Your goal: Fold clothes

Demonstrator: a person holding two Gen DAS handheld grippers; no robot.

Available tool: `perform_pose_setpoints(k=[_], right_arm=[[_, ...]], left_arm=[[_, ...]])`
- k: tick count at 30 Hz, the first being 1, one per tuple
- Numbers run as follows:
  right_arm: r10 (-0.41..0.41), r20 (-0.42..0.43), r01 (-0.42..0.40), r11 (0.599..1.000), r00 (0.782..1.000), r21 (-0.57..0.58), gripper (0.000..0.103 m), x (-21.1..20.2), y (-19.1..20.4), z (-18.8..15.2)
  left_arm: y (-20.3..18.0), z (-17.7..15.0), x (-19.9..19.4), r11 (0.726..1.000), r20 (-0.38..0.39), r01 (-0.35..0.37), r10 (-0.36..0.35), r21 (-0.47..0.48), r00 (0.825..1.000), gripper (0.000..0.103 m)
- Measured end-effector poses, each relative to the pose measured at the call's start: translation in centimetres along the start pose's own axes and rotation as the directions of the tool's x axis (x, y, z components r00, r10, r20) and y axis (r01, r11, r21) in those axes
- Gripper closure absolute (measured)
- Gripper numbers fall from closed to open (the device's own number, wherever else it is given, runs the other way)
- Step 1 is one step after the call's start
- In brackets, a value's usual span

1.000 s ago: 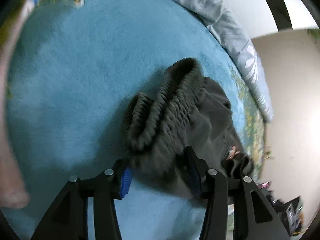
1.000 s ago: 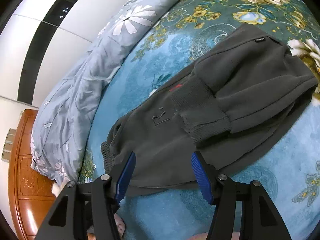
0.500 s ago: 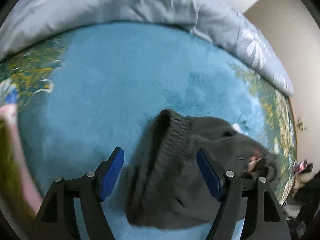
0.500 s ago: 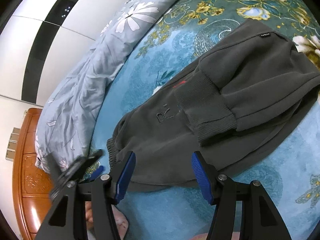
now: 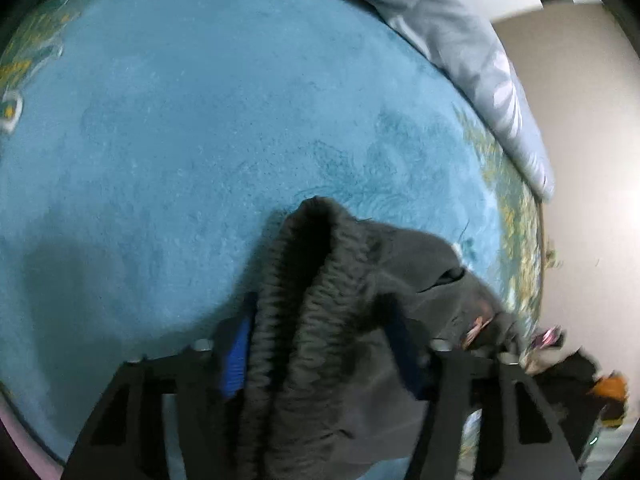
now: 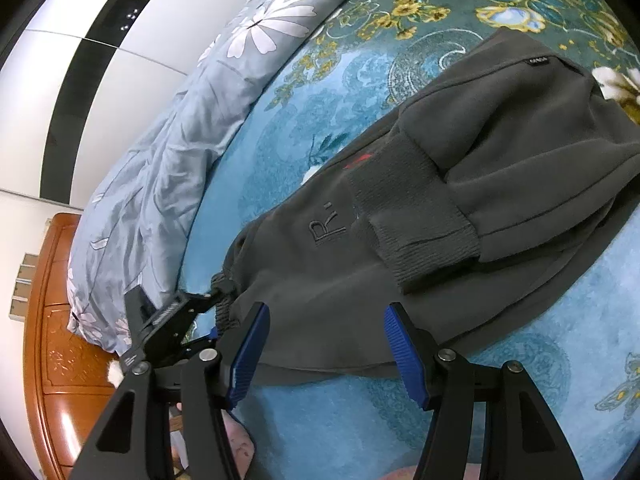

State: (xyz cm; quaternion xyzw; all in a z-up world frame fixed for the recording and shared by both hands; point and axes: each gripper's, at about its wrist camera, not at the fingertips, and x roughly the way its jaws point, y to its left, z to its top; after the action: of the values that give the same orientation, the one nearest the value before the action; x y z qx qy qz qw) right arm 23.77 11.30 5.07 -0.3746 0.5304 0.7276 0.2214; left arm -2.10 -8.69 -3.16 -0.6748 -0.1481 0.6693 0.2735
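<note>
On the teal bedspread (image 6: 248, 152) I see the grey sweatpants (image 6: 460, 208) lying half folded. My left gripper (image 5: 320, 352), wide half a second ago, now straddles the bunched waistband (image 5: 304, 272), perhaps closing; grip uncertain. My right gripper (image 6: 326, 344) hangs wide, empty.

- Home bedroom: bed beneath both grippers, covered by a teal floral blanket (image 6: 400, 16).
- Grey daisy-print duvet (image 6: 192, 128) bunched beyond it.
- Carved wooden headboard (image 6: 60, 340) at far left.
</note>
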Motion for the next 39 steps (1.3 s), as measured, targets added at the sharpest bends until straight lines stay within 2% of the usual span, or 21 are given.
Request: perform_pose_setpoints(k=[1,3,7,9,10,11,13,16,19,22,28,29,31,33,35,38,39], right_arm=[[0.002,0.001,-0.002,1.0,1.0,0.001,0.039,0.0,-0.1,0.0],[0.007,0.003,-0.007,1.0,1.0,0.01,0.039,0.0,-0.3,0.0],[0.003,-0.005,-0.003,1.0,1.0,0.013,0.039,0.1,-0.2,-0.1],[0.001,-0.005,-0.001,1.0,1.0,0.003,0.039,0.0,0.0,-0.1],[0.001,-0.006,-0.001,1.0,1.0,0.002,0.039,0.0,0.0,-0.1],[0.001,-0.007,-0.001,1.0,1.0,0.003,0.039,0.0,-0.1,-0.1],[0.001,-0.009,-0.001,1.0,1.0,0.005,0.039,-0.1,-0.1,0.0],[-0.006,-0.022,0.006,1.0,1.0,-0.002,0.039,0.0,0.1,-0.1],[-0.018,-0.038,0.017,0.999,0.999,-0.027,0.039,0.1,0.5,-0.2],[-0.013,-0.038,0.012,0.999,0.999,-0.035,0.039,0.0,0.5,-0.2],[-0.015,-0.045,0.014,1.0,0.999,-0.015,0.039,0.3,0.4,-0.2],[-0.02,-0.046,0.019,1.0,0.999,-0.023,0.039,0.4,0.5,-0.2],[-0.018,-0.047,0.017,1.0,0.999,-0.021,0.039,0.4,0.4,-0.2],[-0.016,-0.047,0.015,1.0,0.999,-0.02,0.039,0.4,0.3,-0.1],[-0.013,-0.048,0.012,1.0,0.999,-0.014,0.039,0.4,0.1,-0.1],[-0.023,-0.052,0.022,0.999,0.998,-0.026,0.039,0.6,0.4,-0.1],[-0.028,-0.054,0.026,0.999,0.998,-0.033,0.039,0.6,0.5,-0.2]], left_arm=[[0.0,0.0,-0.5,1.0,0.022,0.006,-0.005,-0.011,1.0,0.061],[-0.8,-0.3,-2.0,1.0,0.06,-0.006,0.005,0.013,0.998,0.077],[-3.7,-1.6,-5.3,0.99,0.084,-0.006,-0.006,0.143,0.996,0.085],[-4.3,-1.7,-7.5,0.982,0.034,0.127,-0.133,0.143,0.99,0.087],[-3.7,-1.8,-8.0,0.972,-0.006,0.221,-0.221,0.082,0.975,0.087],[-3.2,-1.8,-8.5,0.952,-0.041,0.306,-0.305,0.02,0.952,0.087],[-1.9,-2.5,-9.0,0.96,-0.085,0.279,-0.279,-0.018,0.957,0.088],[-1.0,-3.7,-8.2,0.989,-0.114,0.143,-0.138,0.037,0.984,0.086],[0.0,-4.8,-7.3,0.996,-0.135,0.008,0.005,0.092,0.991,0.086],[1.5,-5.0,-7.2,0.999,-0.154,0.021,-0.015,0.037,0.988,0.086],[0.9,-4.7,-6.9,0.998,-0.149,0.014,-0.006,0.054,0.989,0.085],[0.8,-4.6,-6.9,0.998,-0.148,0.013,-0.004,0.057,0.989,0.083],[0.8,-4.9,-6.6,0.997,-0.158,0.027,-0.016,0.066,0.987,0.073],[0.9,-5.3,-6.7,0.996,-0.172,0.049,-0.036,0.074,0.984,0.068],[0.7,-5.2,-7.1,0.995,-0.18,0.065,-0.05,0.078,0.982,0.068],[0.4,-5.2,-7.7,0.992,-0.192,0.089,-0.071,0.085,0.979,0.072],[0.3,-5.2,-8.0,0.991,-0.196,0.097,-0.078,0.088,0.977,0.087]])
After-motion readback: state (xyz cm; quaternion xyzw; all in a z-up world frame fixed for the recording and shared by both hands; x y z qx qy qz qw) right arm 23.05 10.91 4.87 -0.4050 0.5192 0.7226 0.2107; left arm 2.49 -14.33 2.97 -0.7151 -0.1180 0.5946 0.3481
